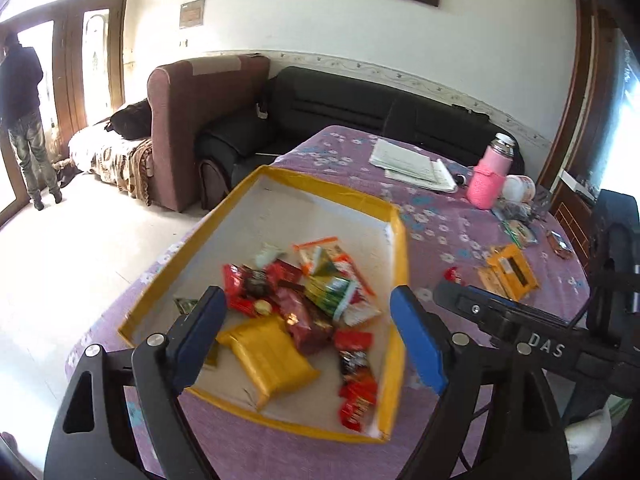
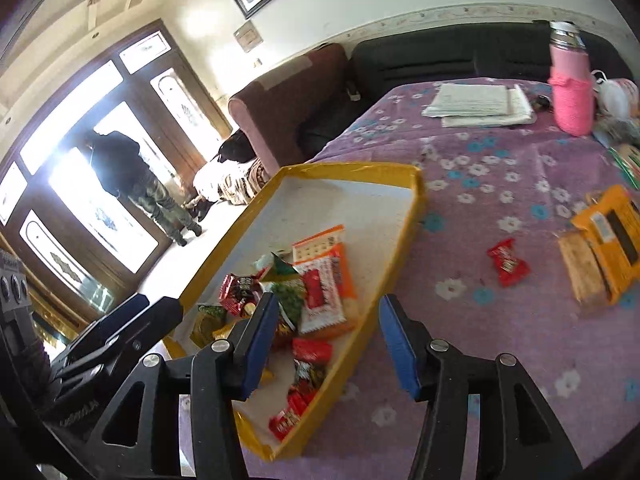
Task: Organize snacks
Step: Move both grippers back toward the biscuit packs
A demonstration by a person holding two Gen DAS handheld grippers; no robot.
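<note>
You are between picks: both claws hang over the near end of the yellow-rimmed tray (image 1: 394, 216) and neither holds anything. On the left, your left claw (image 1: 312, 332) stands wide apart over the heap of snacks (image 1: 304, 300) already in the tray, with nothing between its blue pads. Your right claw (image 2: 328, 344) is also apart, less widely, straddling the tray's right rim, empty as well.

Moving right across the worktop (image 2: 500, 184), the snacks not yet collected lie well apart from the tray: one small red wrapped candy (image 2: 507, 261), then one yellow packet (image 2: 612, 236) with a tan biscuit-like bar (image 2: 582, 270) beside it. Further right, the left view shows some green packets (image 1: 520, 232) and one small brown one (image 1: 560, 242); blur stops a firm count there.

The next move, I judge, calls for swinging your right claw over to the red candy, closing on its crinkly wrapper, and carrying it back.

In the tray I count roughly a dozen pieces, overlapping too much to be sure. One pink bottle (image 2: 570, 80) and one stack of papers (image 2: 480, 104) stand beyond.
</note>
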